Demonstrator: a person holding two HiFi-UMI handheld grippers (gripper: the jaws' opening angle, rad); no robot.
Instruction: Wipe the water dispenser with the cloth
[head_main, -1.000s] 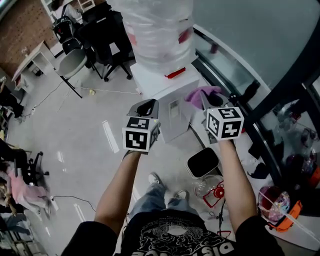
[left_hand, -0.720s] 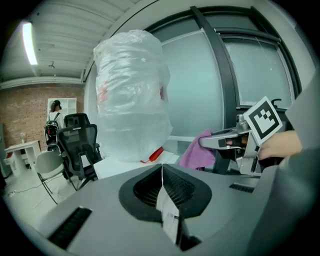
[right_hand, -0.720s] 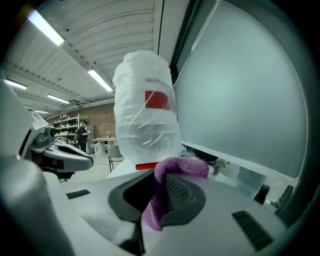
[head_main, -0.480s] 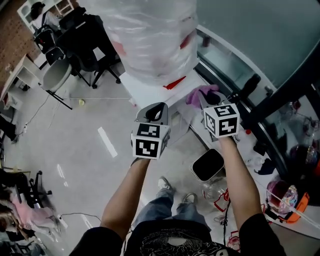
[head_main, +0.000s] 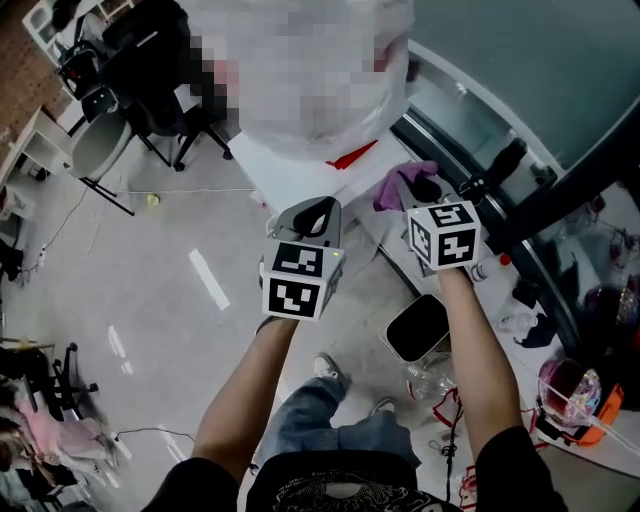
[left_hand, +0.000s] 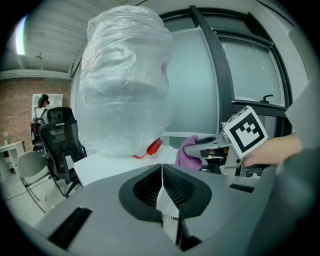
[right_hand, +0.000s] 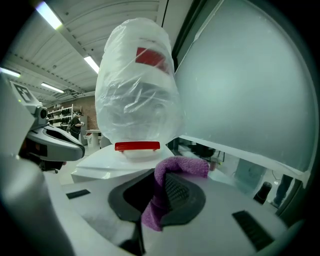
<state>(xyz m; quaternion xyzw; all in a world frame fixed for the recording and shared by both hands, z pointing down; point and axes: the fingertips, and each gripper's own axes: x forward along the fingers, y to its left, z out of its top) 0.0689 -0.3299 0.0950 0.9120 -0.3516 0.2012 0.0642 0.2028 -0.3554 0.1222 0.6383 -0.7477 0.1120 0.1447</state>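
Note:
The water dispenser (head_main: 300, 170) is a white cabinet with a plastic-wrapped bottle (left_hand: 125, 90) on top and a red handle (right_hand: 137, 146) at the bottle's base. In the head view my right gripper (head_main: 425, 190) hovers just off the dispenser's right top edge. It is shut on a purple cloth (right_hand: 172, 170), which drapes over one jaw. The cloth (left_hand: 187, 152) also shows in the left gripper view. My left gripper (head_main: 312, 215) hangs in front of the cabinet, its jaws shut (left_hand: 161, 172) with nothing held.
A black bin (head_main: 418, 327) stands on the floor below my right arm. Dark window framing (head_main: 520, 200) and a cluttered ledge (head_main: 575, 395) run along the right. Office chairs (head_main: 150, 110) stand at the far left.
Both grippers have edged closer to the dispenser's top. The left one has shifted a little to the right. The cloth stays held.

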